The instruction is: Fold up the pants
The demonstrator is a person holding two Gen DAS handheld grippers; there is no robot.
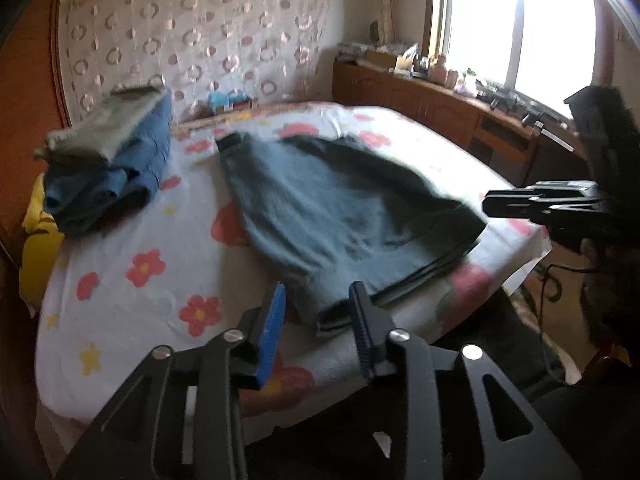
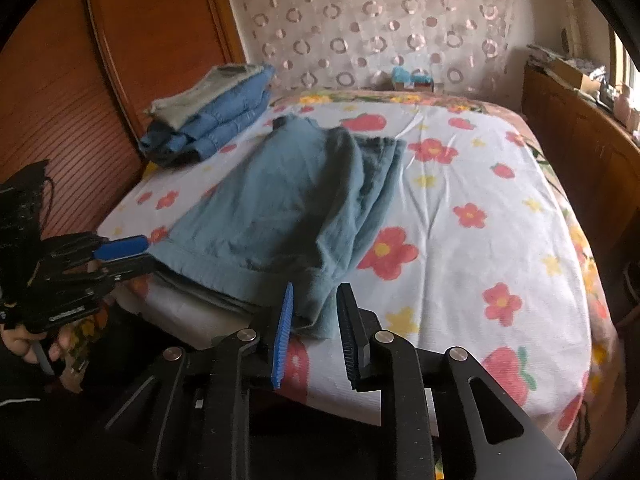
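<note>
Floral-print white bedsheet (image 2: pixel 460 208) carries folded teal cotton pants (image 2: pixel 280 208); left gripper (image 1: pixel 318 304) and right gripper (image 2: pixel 316 308) narrowly parted, hem corners between, apparently unpinched.

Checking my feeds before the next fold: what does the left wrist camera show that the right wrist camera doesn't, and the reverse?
Only the left wrist view shows the bright window and the cluttered wooden counter under it. Only the right wrist view shows the hand holding the left gripper. Both show the blue-grey pants on the flowered bedsheet, the stack of folded clothes, and fingers open around the pants' near edge.
</note>
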